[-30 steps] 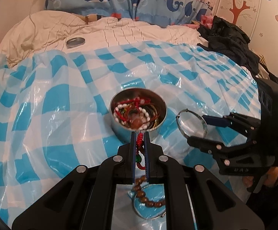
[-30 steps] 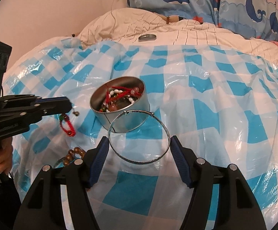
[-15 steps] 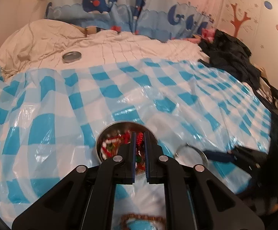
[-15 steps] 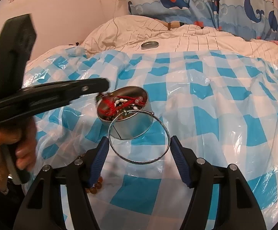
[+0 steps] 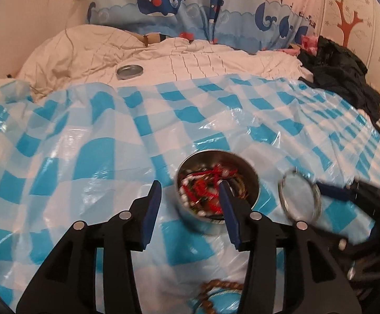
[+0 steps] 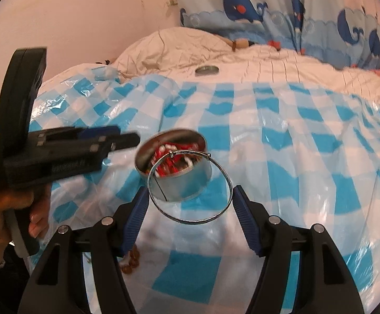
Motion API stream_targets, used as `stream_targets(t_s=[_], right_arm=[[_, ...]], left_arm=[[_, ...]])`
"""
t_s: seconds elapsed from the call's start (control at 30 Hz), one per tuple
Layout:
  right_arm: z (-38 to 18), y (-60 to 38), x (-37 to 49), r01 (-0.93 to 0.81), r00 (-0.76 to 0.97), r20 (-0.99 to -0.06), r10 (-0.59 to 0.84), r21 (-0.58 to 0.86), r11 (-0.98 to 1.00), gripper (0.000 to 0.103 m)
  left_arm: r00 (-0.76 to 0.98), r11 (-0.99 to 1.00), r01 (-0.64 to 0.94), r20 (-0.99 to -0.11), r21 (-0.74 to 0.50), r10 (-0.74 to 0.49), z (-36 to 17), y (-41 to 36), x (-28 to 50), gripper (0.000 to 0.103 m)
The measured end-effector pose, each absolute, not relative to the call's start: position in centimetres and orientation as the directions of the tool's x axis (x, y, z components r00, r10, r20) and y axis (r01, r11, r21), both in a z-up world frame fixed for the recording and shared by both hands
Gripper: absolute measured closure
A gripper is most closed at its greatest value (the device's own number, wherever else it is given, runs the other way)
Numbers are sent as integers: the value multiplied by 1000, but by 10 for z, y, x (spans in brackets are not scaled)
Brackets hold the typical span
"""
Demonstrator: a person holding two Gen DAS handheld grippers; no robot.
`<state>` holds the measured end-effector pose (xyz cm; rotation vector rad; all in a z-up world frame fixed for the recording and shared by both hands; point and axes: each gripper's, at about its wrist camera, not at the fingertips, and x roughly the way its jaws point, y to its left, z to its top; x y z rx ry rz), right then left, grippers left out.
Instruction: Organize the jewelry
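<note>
The silver bangle (image 6: 190, 187), its opening tilted toward the camera, spans the right gripper (image 6: 190, 219) jaws; the left gripper (image 5: 190, 209) jaws are opening, empty, beside the tin (image 5: 252, 183).

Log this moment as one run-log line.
left gripper: jaws opening, empty | right gripper: holding silver bangle | tin: holds beads | next: bangle into tin

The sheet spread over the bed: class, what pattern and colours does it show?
The plastic sheet is a blue-and-white check, clearest in the right wrist view.

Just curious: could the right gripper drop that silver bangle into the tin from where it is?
Probably yes. The right gripper holds the bangle just short of the open tin, and the left gripper, jaws opening and empty, stands off to the side.
</note>
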<state>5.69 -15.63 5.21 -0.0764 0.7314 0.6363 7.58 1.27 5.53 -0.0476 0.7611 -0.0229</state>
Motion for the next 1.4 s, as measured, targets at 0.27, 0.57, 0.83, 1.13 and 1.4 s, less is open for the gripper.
stream_targets(t_s=[0.27, 0.57, 0.83, 1.13, 1.4], right_arm=[[62, -110, 78, -619, 573, -624, 531, 95, 779, 39], [63, -117, 70, -595, 617, -616, 489, 41, 802, 29], [38, -166, 60, -470, 609, -654, 448, 157, 868, 22], [30, -158, 61, -472, 585, -665, 465, 187, 861, 21], [35, -140, 51, -548, 543, -689, 480, 143, 824, 20]], left_arm=[[736, 999, -13, -676, 42, 38, 65, 24, 48, 54], [721, 998, -17, -691, 63, 55, 61, 37, 36, 47], [715, 989, -1, -691, 149, 105, 54, 27, 26, 45], [721, 976, 22, -680, 218, 135, 55, 18, 17, 41], [713, 979, 47, -693, 200, 107, 55, 19, 16, 38]])
